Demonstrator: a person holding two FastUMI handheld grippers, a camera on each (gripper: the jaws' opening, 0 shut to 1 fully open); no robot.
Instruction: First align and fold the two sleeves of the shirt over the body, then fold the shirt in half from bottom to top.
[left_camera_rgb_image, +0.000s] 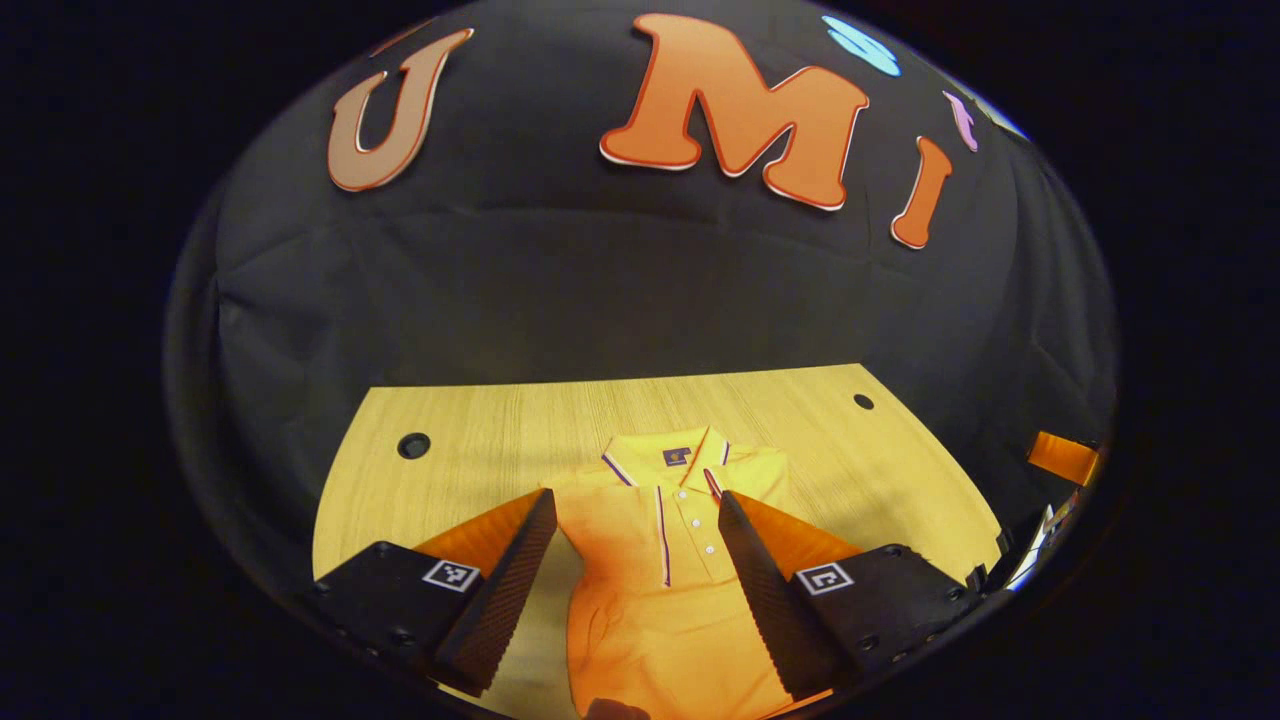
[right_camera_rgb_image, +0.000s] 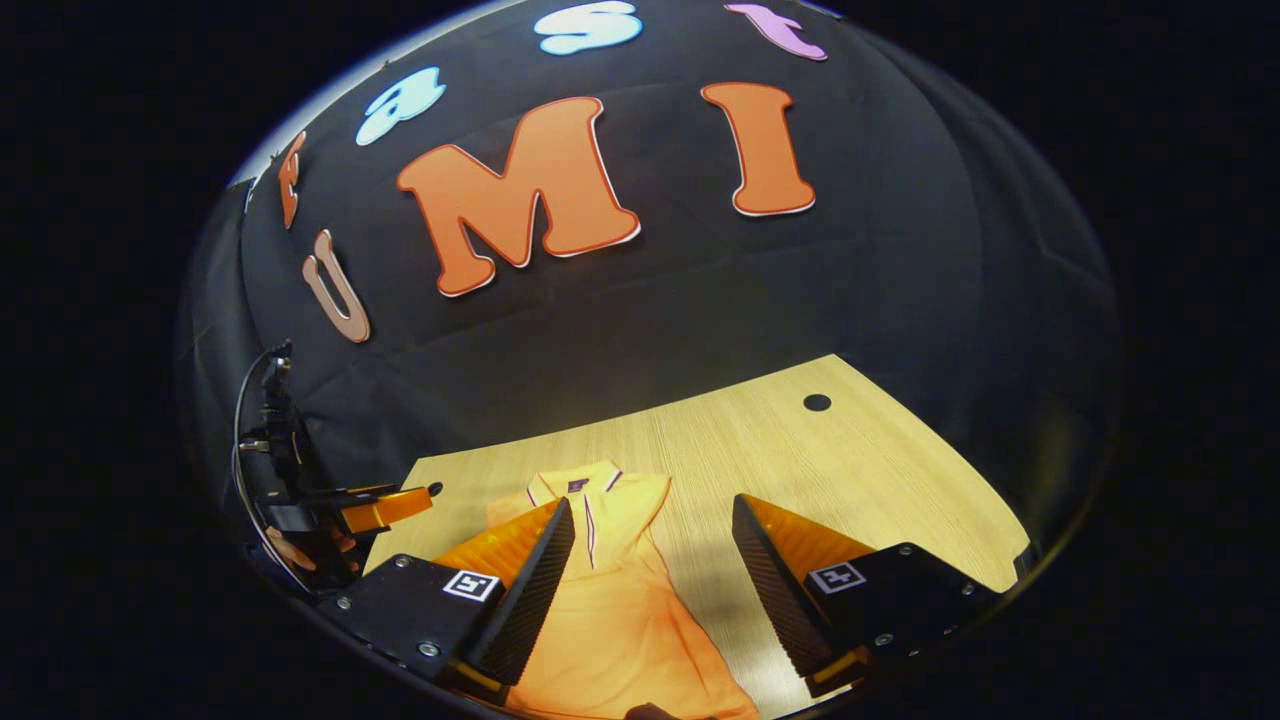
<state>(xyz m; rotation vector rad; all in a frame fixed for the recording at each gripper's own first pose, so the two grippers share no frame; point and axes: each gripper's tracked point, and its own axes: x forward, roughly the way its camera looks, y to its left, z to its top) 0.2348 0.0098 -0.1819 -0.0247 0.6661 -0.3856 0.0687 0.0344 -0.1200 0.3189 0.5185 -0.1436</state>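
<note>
Black cloth wall (left_camera_rgb_image: 640, 290) behind, rising above everything. Wooden table (left_camera_rgb_image: 470, 440) below it, pale grain, with a round hole (left_camera_rgb_image: 413, 446) near its back left corner and a smaller one (left_camera_rgb_image: 864, 402) at back right. Yellow polo shirt (left_camera_rgb_image: 650, 590) lying flat on the table, collar (left_camera_rgb_image: 668, 455) toward the wall, buttoned placket (left_camera_rgb_image: 690, 525) running down the middle, sleeves apparently tucked in so the body reads as a narrow strip. Left gripper (left_camera_rgb_image: 637, 510) held above the shirt's chest, fingers spread wide, nothing between them. Right gripper (right_camera_rgb_image: 652, 515) likewise spread and holding nothing, poised over the shirt's (right_camera_rgb_image: 615, 610) edge and bare table (right_camera_rgb_image: 860, 460) beside it.
</note>
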